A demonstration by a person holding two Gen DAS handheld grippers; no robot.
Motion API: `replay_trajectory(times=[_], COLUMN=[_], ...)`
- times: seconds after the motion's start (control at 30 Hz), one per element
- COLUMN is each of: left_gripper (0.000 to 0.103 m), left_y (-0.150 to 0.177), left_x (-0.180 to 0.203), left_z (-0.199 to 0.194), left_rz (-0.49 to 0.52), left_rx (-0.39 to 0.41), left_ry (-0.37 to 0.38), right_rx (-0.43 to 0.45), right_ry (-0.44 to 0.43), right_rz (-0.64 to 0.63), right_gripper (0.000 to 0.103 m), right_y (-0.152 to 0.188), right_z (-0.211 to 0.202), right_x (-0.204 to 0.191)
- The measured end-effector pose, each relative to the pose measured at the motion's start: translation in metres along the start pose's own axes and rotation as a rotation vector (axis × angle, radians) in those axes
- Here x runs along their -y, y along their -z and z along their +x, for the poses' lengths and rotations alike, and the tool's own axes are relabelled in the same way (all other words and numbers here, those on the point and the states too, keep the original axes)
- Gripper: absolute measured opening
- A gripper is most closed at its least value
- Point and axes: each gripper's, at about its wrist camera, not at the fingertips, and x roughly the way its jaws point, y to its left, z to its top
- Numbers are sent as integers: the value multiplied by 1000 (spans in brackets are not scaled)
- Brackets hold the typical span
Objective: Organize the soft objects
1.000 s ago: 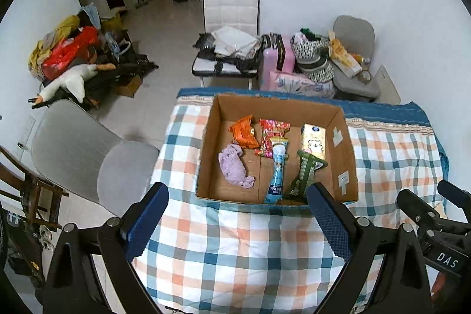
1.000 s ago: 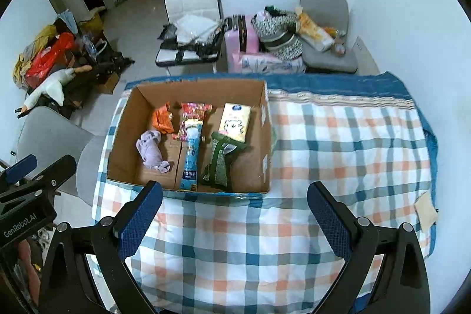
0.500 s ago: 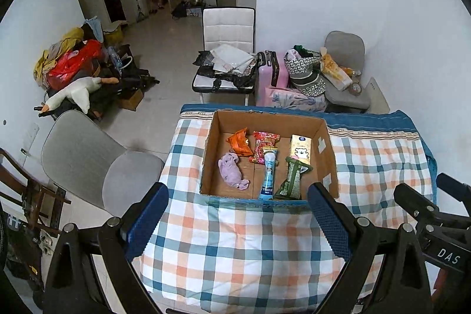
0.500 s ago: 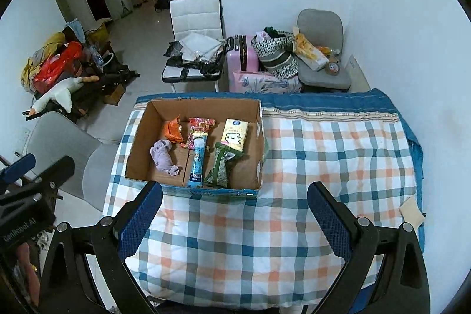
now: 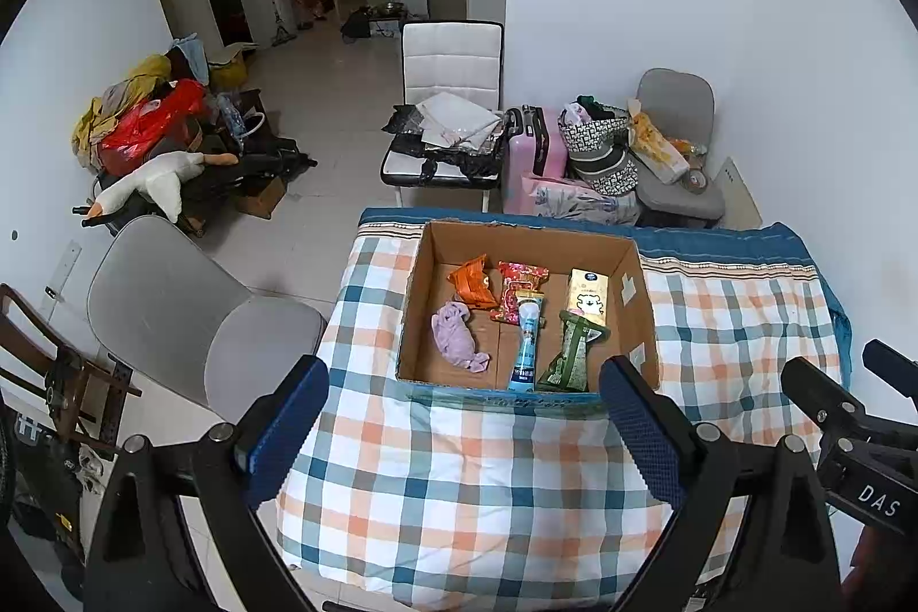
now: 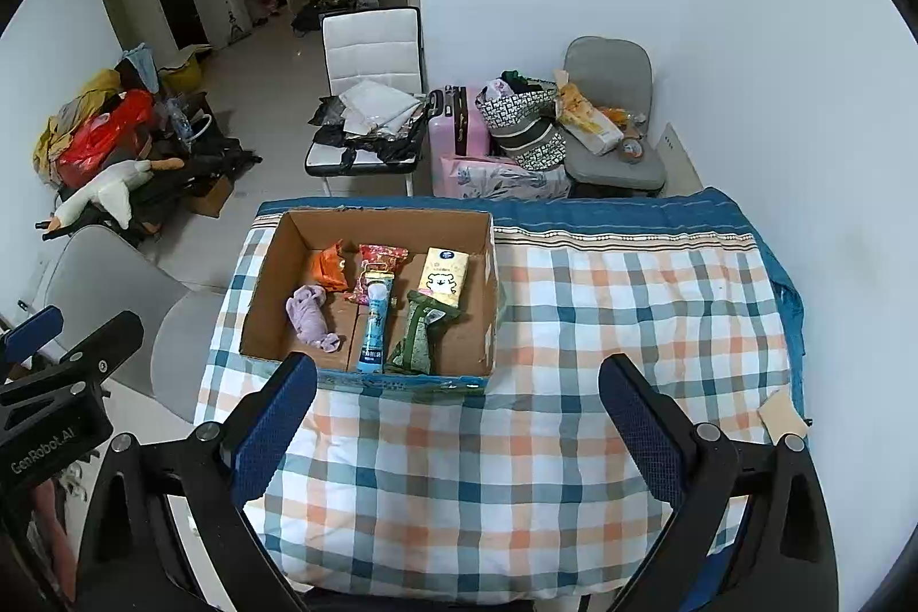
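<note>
A cardboard box (image 5: 637,302) (image 6: 264,279) stands on the checked cloth of a table (image 5: 470,491) (image 6: 631,302). In it lie a purple soft toy (image 5: 456,338) (image 6: 310,315), an orange packet (image 5: 471,280) (image 6: 328,266), a red packet (image 5: 519,285) (image 6: 378,259), a blue tube (image 5: 526,345) (image 6: 376,328), a green packet (image 5: 569,353) (image 6: 421,339) and a yellow tissue pack (image 5: 586,296) (image 6: 446,278). My left gripper (image 5: 462,431) and right gripper (image 6: 459,431) are both open and empty, held back from the table's near edge.
A grey chair (image 5: 189,319) stands left of the table. Behind it are a white chair (image 5: 447,107), a pink suitcase (image 5: 531,147), bags on a grey chair (image 5: 677,153) and a pile of clothes with a plush goose (image 5: 155,179). A beige card (image 6: 783,414) lies at the table's right edge.
Both grippers have pulled back and up from the box, so the table and room show smaller and wider. Both stay open. The box contents have not moved.
</note>
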Motion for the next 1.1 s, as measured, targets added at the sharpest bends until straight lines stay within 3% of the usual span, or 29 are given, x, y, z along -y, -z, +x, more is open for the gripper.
replay_trajectory(times=[1.1], left_gripper=[97], left_y=[2], left_x=[-5], left_z=[-1], left_rz=[1], left_rx=[8], left_ry=[-16], right_rx=[8], right_ry=[9], right_rz=[-1], right_gripper=[101], right_y=[1], right_z=[-3], right_x=[5])
